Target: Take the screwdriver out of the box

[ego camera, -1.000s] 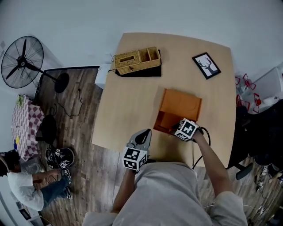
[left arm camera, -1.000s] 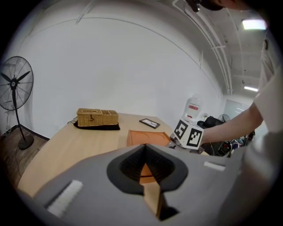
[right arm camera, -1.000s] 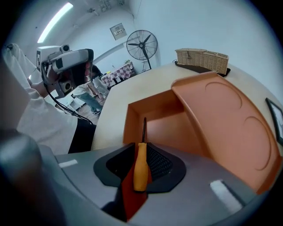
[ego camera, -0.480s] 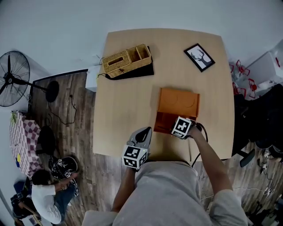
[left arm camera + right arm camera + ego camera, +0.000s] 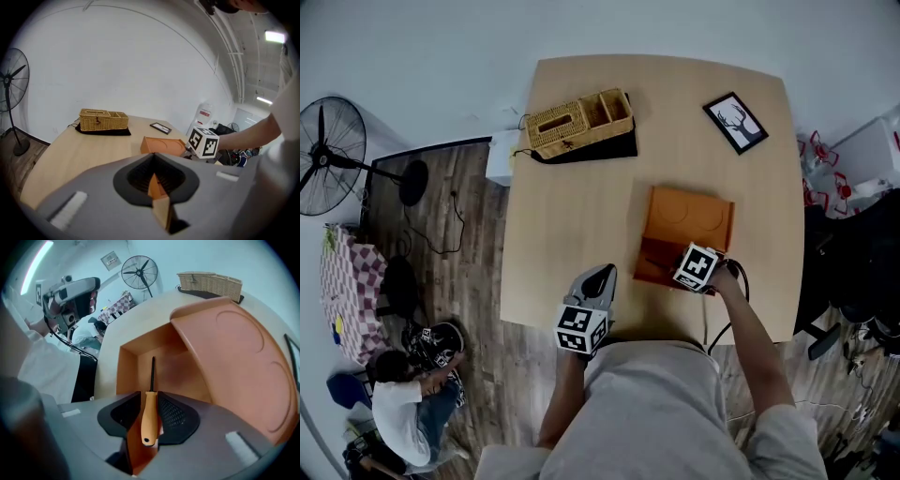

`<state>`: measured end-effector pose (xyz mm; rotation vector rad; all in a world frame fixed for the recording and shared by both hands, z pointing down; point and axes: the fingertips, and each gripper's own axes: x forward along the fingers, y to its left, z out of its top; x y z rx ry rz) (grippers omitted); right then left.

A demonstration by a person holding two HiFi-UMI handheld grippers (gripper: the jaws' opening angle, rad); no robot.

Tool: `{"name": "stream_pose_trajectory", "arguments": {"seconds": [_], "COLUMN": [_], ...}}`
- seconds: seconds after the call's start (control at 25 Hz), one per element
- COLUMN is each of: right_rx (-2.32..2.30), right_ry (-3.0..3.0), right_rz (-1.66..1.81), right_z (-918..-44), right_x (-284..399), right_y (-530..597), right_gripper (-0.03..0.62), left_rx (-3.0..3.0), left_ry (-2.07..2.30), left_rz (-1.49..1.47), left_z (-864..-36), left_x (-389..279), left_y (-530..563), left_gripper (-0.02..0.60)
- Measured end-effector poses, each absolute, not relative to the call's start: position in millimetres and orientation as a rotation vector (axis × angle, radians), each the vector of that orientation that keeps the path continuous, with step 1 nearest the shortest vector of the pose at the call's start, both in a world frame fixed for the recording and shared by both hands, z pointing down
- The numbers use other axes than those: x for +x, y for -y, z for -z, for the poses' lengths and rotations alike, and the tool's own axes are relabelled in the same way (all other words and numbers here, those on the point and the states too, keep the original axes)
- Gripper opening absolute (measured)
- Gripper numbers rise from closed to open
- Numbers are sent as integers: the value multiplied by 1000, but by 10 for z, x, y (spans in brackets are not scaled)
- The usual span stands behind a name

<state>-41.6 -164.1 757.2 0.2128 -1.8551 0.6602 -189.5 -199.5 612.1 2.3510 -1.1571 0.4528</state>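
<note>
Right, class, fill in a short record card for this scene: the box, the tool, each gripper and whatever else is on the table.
Box: orange box, lid tipped open, on the wooden table
Tool: screwdriver, orange handle, lying inside the box
Right gripper: jaws opening, the handle between them
Left gripper: jaws together, empty, over the table's near edge
Also on table: wicker basket and framed picture, far side
Task stage: screwdriver not yet out

Right gripper's (image 5: pixel 149 405) fingers (image 5: pixel 174 416) opening round screwdriver (image 5: pixel 150 416) (left gripper (image 5: pixel 153 183) closed).
</note>
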Motion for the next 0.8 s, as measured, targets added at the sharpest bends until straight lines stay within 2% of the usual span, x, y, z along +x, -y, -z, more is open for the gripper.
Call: {"name": "stream_pose_trajectory", "arguments": {"seconds": [0.2, 0.8], "right_rx": [222, 389], "right_ry": [1795, 1692], "right_rz": [-673, -563], "right_z": [-7733, -7873], "right_x": [-374, -388], "right_y": [1565, 1473], "right_gripper": [127, 95], "left_rx": [2322, 2315], "left_ry": [1178, 1178], "left_rz": [-456, -437], "left_z": [-6199, -6258], "left_x": [-1916, -1777], "left_y": [1900, 1771], "left_gripper": [54, 54]}}
